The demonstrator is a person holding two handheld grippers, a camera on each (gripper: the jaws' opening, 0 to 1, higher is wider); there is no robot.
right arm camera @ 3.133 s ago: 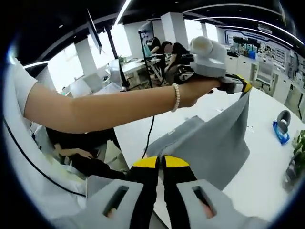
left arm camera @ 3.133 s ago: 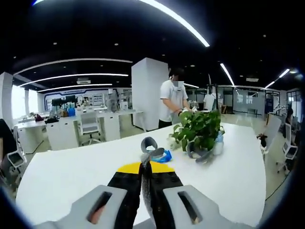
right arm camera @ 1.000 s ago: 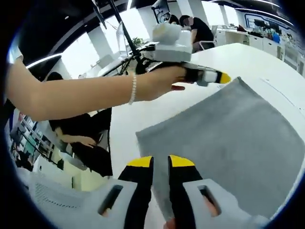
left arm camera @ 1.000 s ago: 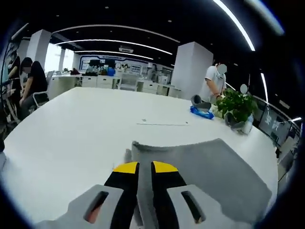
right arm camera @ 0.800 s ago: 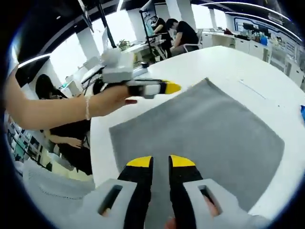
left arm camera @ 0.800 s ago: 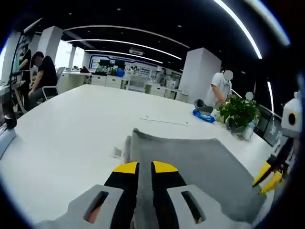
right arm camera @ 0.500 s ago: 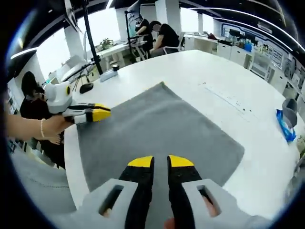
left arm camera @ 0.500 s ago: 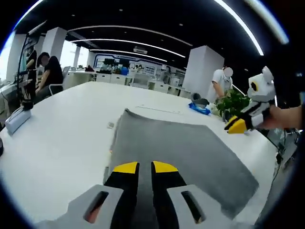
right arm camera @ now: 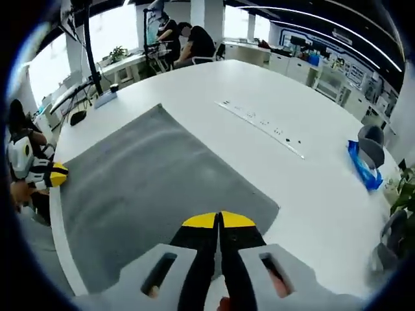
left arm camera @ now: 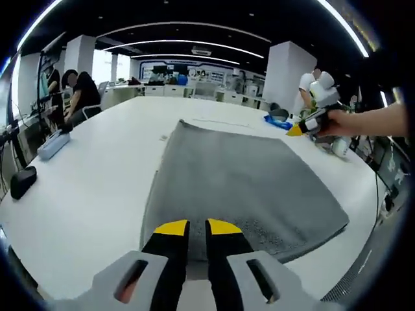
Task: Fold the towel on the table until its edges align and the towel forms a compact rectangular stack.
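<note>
Two grippers off the cloth: my left gripper (left arm camera: pixel 197 227) slightly parted, right gripper (right arm camera: pixel 219 221) closed, both empty. Towel (left arm camera: pixel 240 181) lies flat on the table (left arm camera: pixel 84 175) just ahead. Risk: shallow pinch drags one layer, edges skew.

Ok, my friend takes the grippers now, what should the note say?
Left gripper: jaws slightly apart, over the near edge of the towel, holding nothing.
Right gripper: jaws closed, over the towel's opposite edge; a grip cannot be told.
The grey towel lies spread flat on the white table.
Done: towel laid out flat.
Left: every fold, until the edges align in a compact rectangle.
</note>
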